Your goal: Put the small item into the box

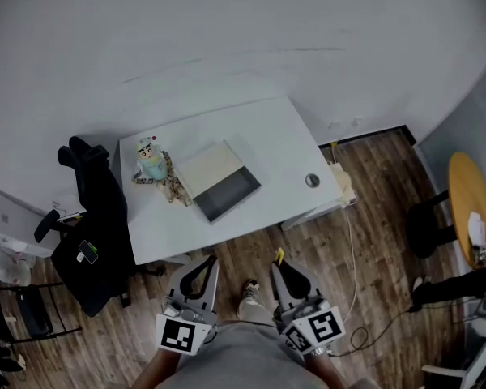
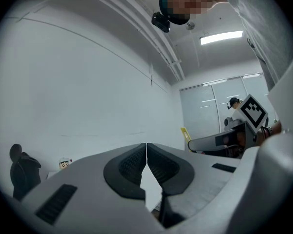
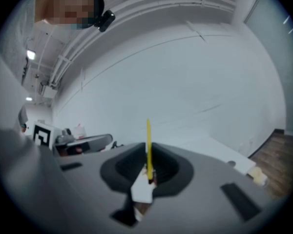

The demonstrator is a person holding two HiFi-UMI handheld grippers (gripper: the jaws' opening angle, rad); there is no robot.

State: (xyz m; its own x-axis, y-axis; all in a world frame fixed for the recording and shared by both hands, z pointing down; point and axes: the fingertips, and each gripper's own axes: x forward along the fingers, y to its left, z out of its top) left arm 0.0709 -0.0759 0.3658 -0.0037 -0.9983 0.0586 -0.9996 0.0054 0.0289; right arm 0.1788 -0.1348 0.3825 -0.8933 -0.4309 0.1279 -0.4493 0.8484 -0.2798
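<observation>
Over on the left a black office chair [image 1: 93,225] is parked at the end of the white surface [image 1: 267,132], and a little toy figure [image 1: 150,159] sits on that end of it. Just right of the figure is the box [image 1: 220,183], flat and set at an angle, with a pale half and a dark half. I can't tell from up here which half is the open tray.

The left hand-held gripper [image 2: 146,149] is pinched together with nothing in it, tips touching, held low near the person's body. The right hand-held gripper [image 3: 149,155] is clamped on the small item, a thin yellow strip [image 3: 148,138]. Both are well apart from the box, over the wood floor [image 1: 373,217] rather than the surface. Further right on the surface there's a small round grey thing [image 1: 312,181], no idea what it is.

My take is that this is the carry. I'd walk in and bring the right one over the box with a firm grip, because a strip that thin can pivot. I'd only let go once its end is down inside the walls. The left one could steady the box if it slides.

The strip's long axis runs along the jaws. It sticks out past the tips, free end pointing up and ahead toward the surface. I'd tip it flatter so it lies along the box's long side.
</observation>
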